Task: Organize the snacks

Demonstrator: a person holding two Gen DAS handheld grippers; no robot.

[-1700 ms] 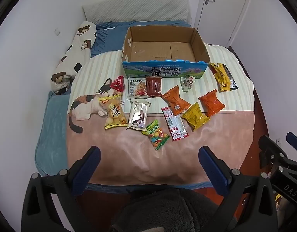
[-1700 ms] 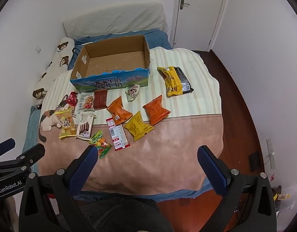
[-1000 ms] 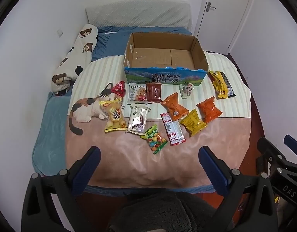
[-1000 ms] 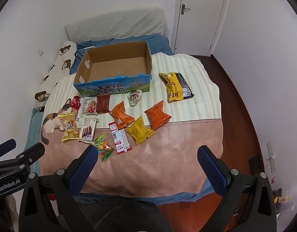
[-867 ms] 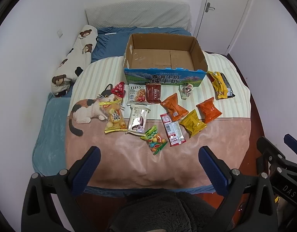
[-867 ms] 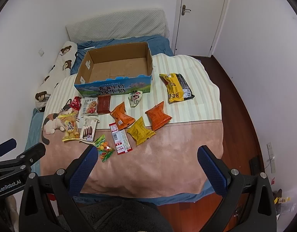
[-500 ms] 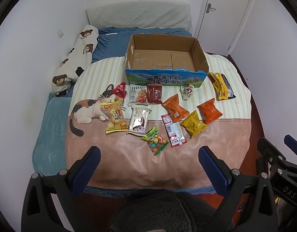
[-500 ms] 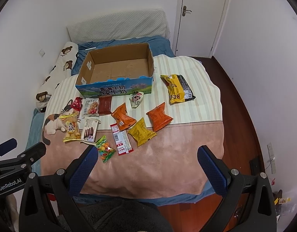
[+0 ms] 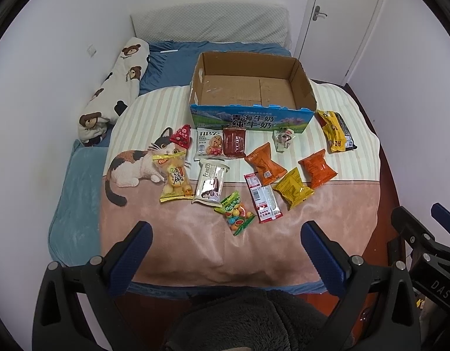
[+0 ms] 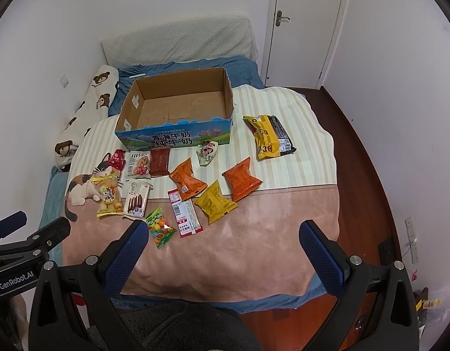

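At the near edge of the bed, two handheld grippers hover above the blanket, both holding nothing. The left gripper [image 9: 225,242] has its blue-padded fingers spread wide, and the right gripper [image 10: 222,241] is spread just as wide (each shows at the edge of the other's view).

Just beyond them, snack packets lie scattered on a pink and cream striped blanket [image 9: 195,248] printed with a calico cat. Nearest is a green candy bag [image 9: 235,213], beside a red and white sachet [image 9: 263,197]. Further back sit a yellow chip bag [image 9: 293,187], two orange chip bags [image 9: 265,164] [image 9: 316,168], a Franzzi wafer pack [image 9: 211,183] and a yellow lucky-cat packet [image 9: 175,177]. A larger yellow and black bag [image 9: 336,131] lies apart on the right.

Behind them stands an open cardboard milk carton box [image 9: 251,120], empty inside. Farthest back are a bear-print bolster [image 9: 113,90], a grey pillow [image 9: 210,25] and a white door [image 9: 342,20].
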